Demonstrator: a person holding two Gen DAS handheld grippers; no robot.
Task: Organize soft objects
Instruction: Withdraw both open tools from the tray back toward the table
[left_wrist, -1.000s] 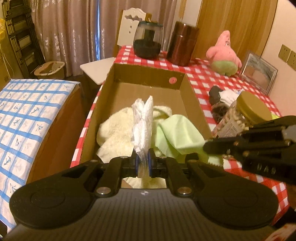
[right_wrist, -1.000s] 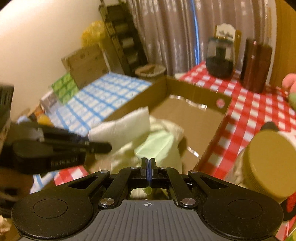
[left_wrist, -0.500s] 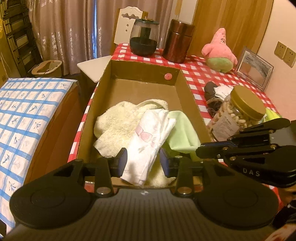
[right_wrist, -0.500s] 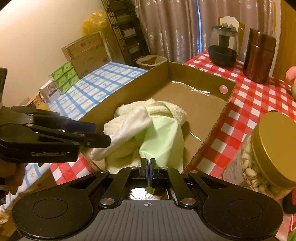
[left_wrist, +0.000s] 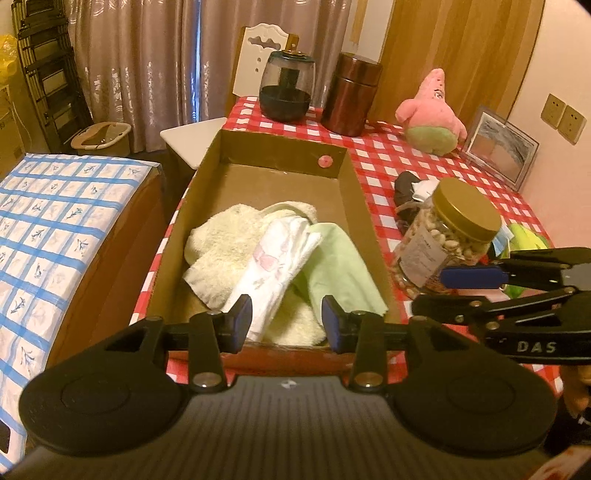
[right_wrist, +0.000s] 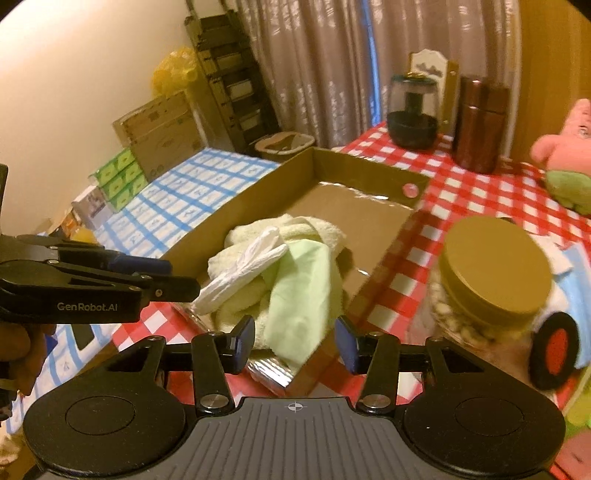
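Fingers spread wide on both: left gripper (left_wrist: 287, 318) and right gripper (right_wrist: 295, 339), nothing held. Ahead of the tips, white cloth (left_wrist: 275, 266), green cloth (right_wrist: 299, 295) and cream towel (left_wrist: 221, 240) lie piled inside cardboard box (left_wrist: 364, 221).

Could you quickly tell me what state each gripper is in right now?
Left gripper: open, holding nothing.
Right gripper: open, holding nothing.
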